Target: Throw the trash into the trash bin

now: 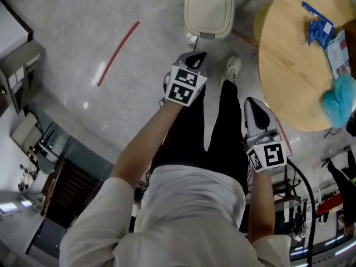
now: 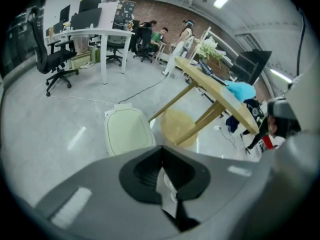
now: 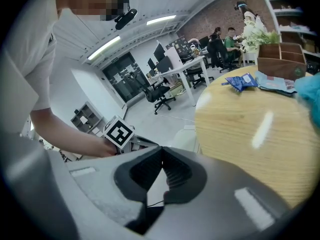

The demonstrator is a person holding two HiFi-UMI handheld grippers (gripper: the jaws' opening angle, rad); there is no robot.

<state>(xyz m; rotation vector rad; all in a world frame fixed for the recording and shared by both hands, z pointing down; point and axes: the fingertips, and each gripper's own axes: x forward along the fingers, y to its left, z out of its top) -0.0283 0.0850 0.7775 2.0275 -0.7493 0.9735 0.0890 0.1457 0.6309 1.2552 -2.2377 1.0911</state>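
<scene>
A white lidded trash bin stands on the floor ahead of the person's feet, its lid down; it shows in the left gripper view too. On the round wooden table at the right lie a blue wrapper, a pink-and-white card and a teal fluffy thing. My left gripper hangs shut in front of the bin, nothing visible between its tips. My right gripper is shut and empty beside the table's near edge. The wrapper lies far across the table from it.
A round wooden stool stands under the table next to the bin. A red line marks the grey floor at the left. Desks and office chairs fill the room's far side, where people sit. A wooden box stands at the table's back.
</scene>
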